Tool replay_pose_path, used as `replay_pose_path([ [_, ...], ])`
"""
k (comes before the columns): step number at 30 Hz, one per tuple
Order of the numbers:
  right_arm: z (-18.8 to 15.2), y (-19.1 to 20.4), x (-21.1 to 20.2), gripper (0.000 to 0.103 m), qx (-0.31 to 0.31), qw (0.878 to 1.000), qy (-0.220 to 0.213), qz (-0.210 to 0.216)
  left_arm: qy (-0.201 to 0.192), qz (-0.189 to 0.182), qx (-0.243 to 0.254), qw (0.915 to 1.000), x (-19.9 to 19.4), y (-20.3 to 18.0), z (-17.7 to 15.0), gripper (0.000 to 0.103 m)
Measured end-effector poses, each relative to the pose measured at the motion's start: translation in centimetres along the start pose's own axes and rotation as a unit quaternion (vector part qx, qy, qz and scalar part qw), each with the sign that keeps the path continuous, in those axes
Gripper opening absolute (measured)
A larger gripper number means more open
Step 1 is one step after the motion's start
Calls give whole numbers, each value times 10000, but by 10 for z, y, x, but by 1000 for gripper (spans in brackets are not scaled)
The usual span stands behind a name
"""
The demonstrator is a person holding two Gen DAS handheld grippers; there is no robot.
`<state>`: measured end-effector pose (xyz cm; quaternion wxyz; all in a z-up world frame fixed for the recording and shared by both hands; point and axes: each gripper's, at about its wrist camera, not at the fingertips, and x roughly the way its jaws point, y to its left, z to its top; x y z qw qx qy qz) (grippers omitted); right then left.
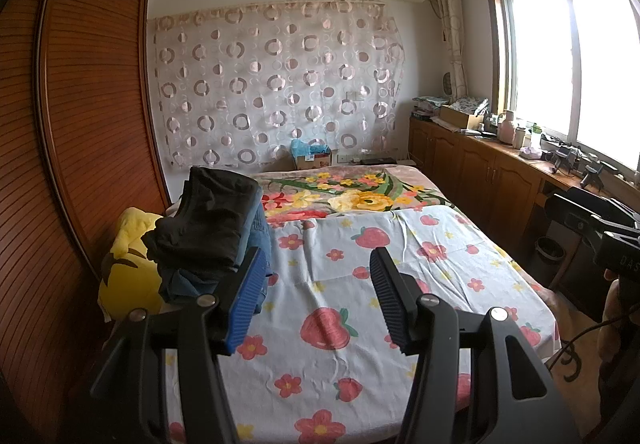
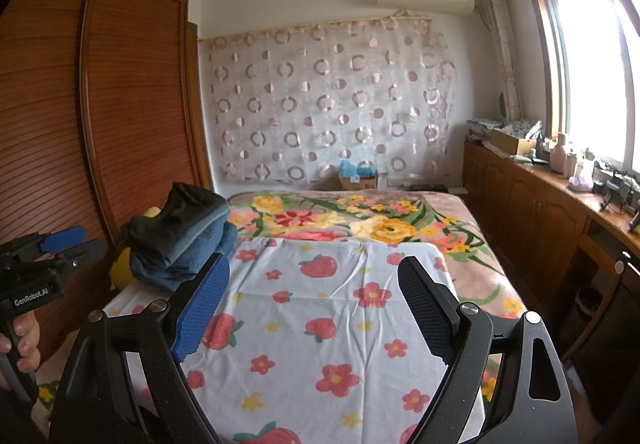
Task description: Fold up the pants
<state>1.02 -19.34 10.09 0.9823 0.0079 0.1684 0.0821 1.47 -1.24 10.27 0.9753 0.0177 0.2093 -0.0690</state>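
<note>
A: Over the bed (image 1: pixel 460 272), you are holding both tools above the strawberry sheet (image 2: pixel 320 324), and nothing is lying spread on it.

B: Where are the pants sitting?

A: At the sheet's left edge, in the stack of pants (image 1: pixel 208 228): dark pairs on top, denim underneath, all leaning against the yellow plush toy (image 1: pixel 128 268).

B: And the jaws?

A: You are keeping the left gripper (image 1: pixel 316 300) spread wide and empty; the right gripper (image 2: pixel 312 308) is gaping too, gripping nothing.

B: Best approach?

A: I'd judge you are wanting only the top pair. Pinch its waistband edge, peel it away cleanly, and lay it flat mid-sheet, smoothing the legs before folding.
</note>
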Motion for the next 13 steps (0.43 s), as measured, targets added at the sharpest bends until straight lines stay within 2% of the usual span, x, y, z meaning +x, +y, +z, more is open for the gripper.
replay_pose_path([
  [13, 1, 0, 0, 88, 1, 10000, 3, 1, 6, -2, -1, 10000, 0, 0, 2, 55],
])
